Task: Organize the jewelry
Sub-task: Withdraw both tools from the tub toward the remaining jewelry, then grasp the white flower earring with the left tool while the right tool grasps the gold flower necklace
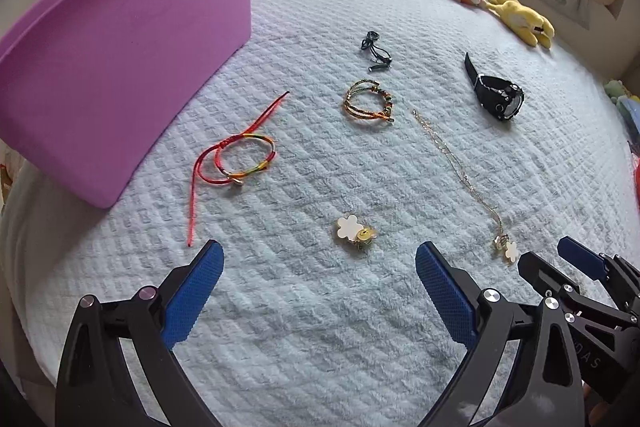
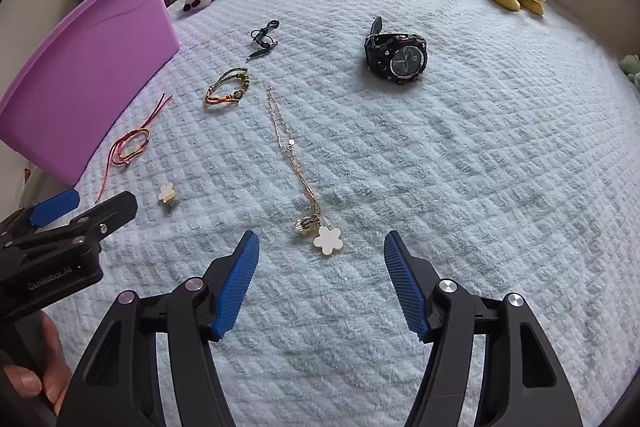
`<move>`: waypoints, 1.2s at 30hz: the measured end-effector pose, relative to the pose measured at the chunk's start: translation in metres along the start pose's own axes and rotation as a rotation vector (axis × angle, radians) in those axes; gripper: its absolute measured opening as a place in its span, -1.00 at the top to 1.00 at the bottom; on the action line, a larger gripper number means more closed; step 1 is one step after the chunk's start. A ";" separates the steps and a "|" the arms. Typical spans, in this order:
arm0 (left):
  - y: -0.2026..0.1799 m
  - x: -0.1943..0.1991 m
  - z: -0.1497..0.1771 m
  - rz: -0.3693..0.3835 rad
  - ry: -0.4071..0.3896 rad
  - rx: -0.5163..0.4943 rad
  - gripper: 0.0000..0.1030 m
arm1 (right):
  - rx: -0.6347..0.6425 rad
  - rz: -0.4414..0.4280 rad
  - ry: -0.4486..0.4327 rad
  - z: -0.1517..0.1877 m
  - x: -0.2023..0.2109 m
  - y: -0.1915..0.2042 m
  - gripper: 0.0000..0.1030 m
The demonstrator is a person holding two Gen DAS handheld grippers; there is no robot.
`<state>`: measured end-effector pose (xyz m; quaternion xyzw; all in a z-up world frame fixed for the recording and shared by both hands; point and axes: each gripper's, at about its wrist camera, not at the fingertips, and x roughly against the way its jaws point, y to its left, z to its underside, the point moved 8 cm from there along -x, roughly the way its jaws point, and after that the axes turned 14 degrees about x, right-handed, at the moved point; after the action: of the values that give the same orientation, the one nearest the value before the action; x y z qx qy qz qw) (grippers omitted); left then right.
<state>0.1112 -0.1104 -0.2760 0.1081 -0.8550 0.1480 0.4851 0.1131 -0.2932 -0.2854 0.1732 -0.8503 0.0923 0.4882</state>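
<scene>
Left gripper [image 1: 318, 267]: black body, blue ribbed pads, lettered "GenRobot.AI"; jaws wide apart, empty. Right gripper [image 2: 322, 253]: jaws wide, empty, near the white flower-pendant gold chain necklace [image 2: 327, 239].

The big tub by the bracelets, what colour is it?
Purple tub; left wrist view shows it best.

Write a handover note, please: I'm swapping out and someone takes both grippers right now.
Left gripper: open, empty, aimed at the flower earring.
Right gripper: open, empty, just short of the gold necklace's flower pendant.
Still lying on the bed cover: red string bracelet, braided bracelet, black cord, black watch.
Purple bin sits at left.
Done: nothing visibly put away. Left: all six pieces.
</scene>
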 end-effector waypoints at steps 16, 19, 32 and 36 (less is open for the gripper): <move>-0.005 -0.039 0.004 -0.038 -0.037 -0.026 -0.84 | 0.032 0.012 -0.015 0.004 -0.033 -0.003 -0.21; -0.007 -0.043 0.004 -0.038 -0.035 -0.028 -0.84 | 0.034 0.016 -0.016 0.004 -0.037 -0.004 -0.21; -0.014 -0.056 0.008 -0.028 -0.059 -0.061 -0.84 | 0.082 0.061 -0.053 0.003 -0.040 0.000 -0.17; -0.016 -0.058 0.008 -0.021 -0.061 -0.064 -0.82 | 0.114 0.068 -0.055 0.002 -0.043 0.005 0.04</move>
<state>0.1392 -0.1259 -0.3280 0.1060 -0.8726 0.1123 0.4633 0.1293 -0.2807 -0.3233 0.1740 -0.8623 0.1522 0.4506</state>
